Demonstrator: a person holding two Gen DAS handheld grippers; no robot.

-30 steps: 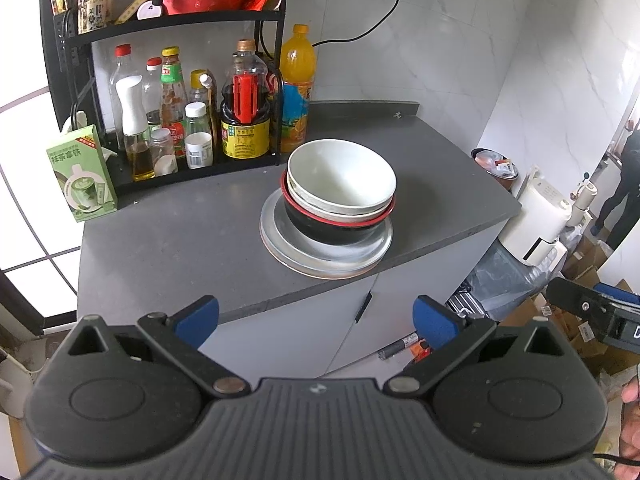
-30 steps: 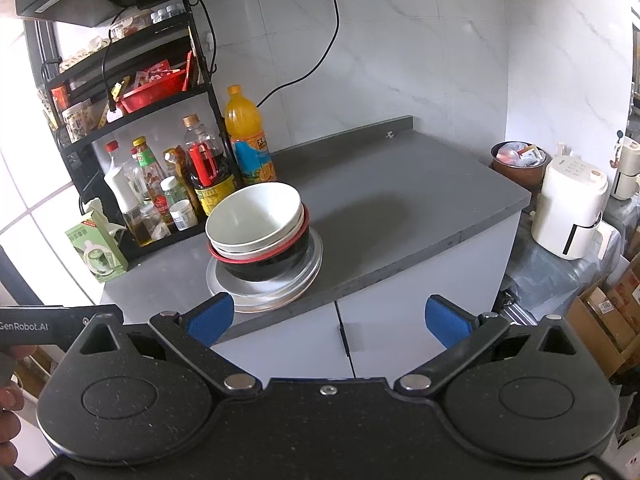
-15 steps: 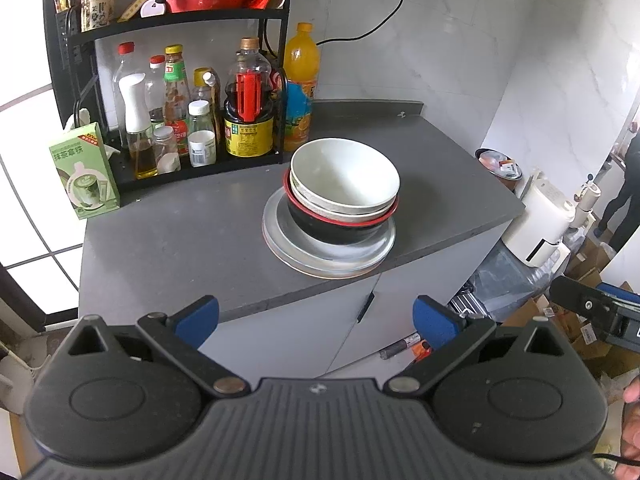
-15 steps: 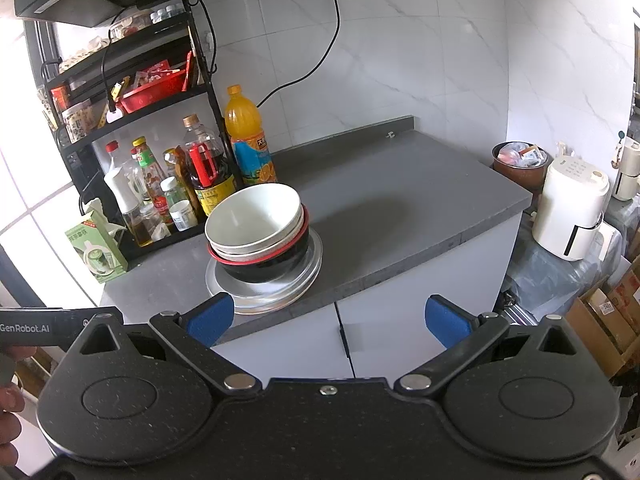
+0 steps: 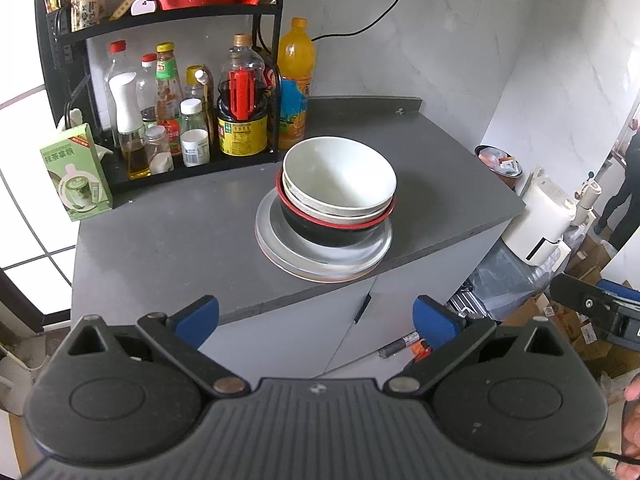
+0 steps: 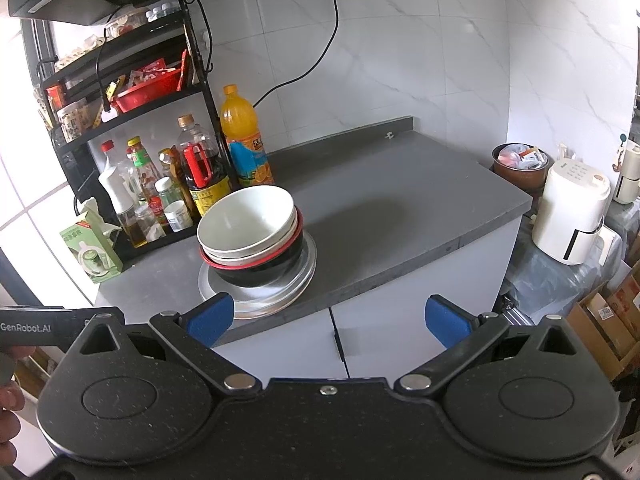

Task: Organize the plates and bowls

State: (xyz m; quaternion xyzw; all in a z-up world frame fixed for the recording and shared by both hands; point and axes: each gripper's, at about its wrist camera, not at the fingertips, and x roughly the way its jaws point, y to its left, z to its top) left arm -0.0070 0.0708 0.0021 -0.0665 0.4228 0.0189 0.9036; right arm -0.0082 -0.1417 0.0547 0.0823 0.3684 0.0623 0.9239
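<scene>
Frame centre: white bowls (image 5: 339, 176) nested in black bowl (image 5: 328, 232) on plates (image 5: 320, 266) (grey worktop (image 5: 160, 240)). Left gripper (image 5: 316, 316), right gripper (image 6: 327, 318): fingers spread wide, empty.

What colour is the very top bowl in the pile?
The top bowl is white, plain with no pattern. The left wrist view shows it best.

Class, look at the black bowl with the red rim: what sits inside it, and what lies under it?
Inside the black bowl nest white bowls, at least two. Under it lie stacked plates; their count and middles are hidden.
</scene>
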